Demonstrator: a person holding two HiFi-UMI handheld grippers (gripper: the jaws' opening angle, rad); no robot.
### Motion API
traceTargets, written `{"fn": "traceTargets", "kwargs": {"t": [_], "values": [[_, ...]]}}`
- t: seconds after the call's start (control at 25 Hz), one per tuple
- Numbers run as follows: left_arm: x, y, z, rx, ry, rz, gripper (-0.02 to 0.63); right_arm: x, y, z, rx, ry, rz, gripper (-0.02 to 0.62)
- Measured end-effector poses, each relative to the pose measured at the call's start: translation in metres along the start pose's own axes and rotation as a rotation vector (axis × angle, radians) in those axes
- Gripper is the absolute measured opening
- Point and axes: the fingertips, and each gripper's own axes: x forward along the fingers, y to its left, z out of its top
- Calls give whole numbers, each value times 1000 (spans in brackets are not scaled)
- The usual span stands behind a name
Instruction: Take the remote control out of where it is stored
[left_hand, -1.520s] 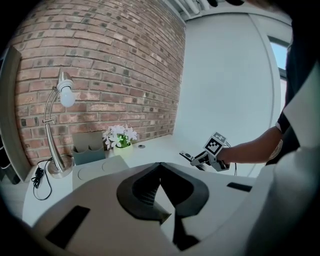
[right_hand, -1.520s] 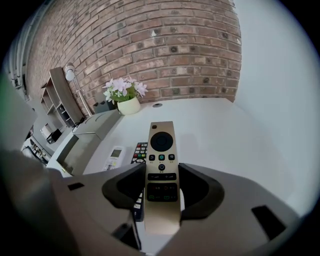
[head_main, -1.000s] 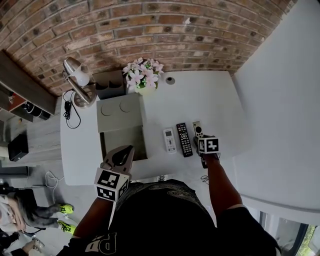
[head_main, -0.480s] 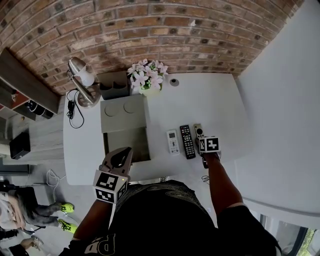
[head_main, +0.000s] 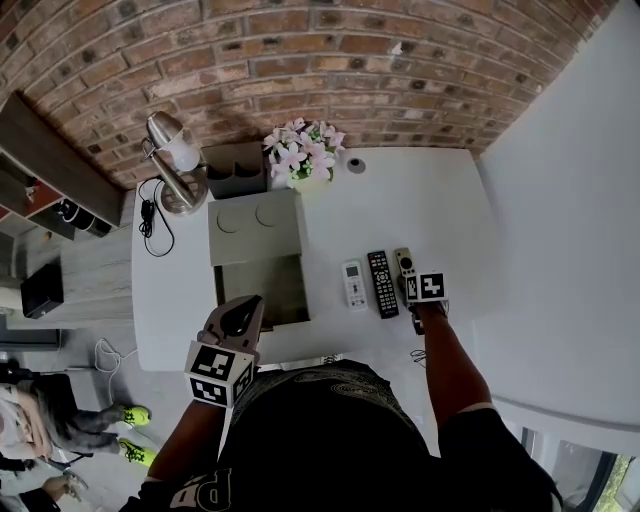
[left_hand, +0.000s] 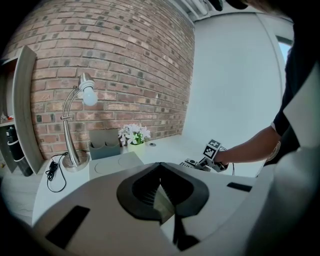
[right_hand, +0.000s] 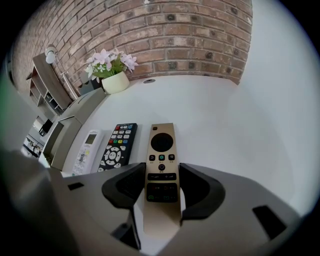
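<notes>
Lying on the white table (head_main: 430, 200), the gold remote (right_hand: 161, 145) sat outside the grey box (head_main: 255, 225), farthest from it in a row of three handsets.

- Gold remote: long axis running away from the person; round pad at its far end, buttons facing up.
- Right gripper (right_hand: 162, 172): pointed steeply down over the gold remote's near half, pads clamped against both long edges with no gap showing on either side.
- Black remote (head_main: 383, 284): just beside the gold one, on the side nearer the grey box, parallel to it.
- White remote (head_main: 354, 284): next in the row, closest of the three to the grey box but apart from it; small screen at its far end.
- Grey box: near compartment open, far part covered by a panel with two round marks.
- Left gripper (left_hand: 160, 165): held at the table edge just in front of the grey box's open compartment, tips closed together, nothing between them.
- Flower pot (head_main: 305, 160): behind the grey box's far right corner, pink and white blooms.
- Grey two-slot holder (head_main: 235, 172): directly behind the grey box.
- Desk lamp (head_main: 170, 165): behind and left of the grey box, black cable (head_main: 150, 220) trailing beside it.
- Brick wall (head_main: 300, 60): beyond the grey box, along the table's far edge.
</notes>
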Motion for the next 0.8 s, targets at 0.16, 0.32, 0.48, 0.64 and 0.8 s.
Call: {"fn": "traceTargets", "kwargs": {"t": [0.16,0.32,0.48,0.64,0.8], "values": [[-4,6,1,0,-8,-10,6,-2,0,0,7,0,-22,212],[-10,12,-4,-10,-2,-19,6,-10,1,-1,26,-37,-66,212],[-16,18,-10,-12,-6,-35,6,-29,7,-2,41,-100,-118,212],[-26,24,-16,-33,-5,-52,6,-62,41,1,53,-203,-104,212],[-39,27,-19,-28,-21,-81,6,-103,116,5,95,-355,71,209]]}}
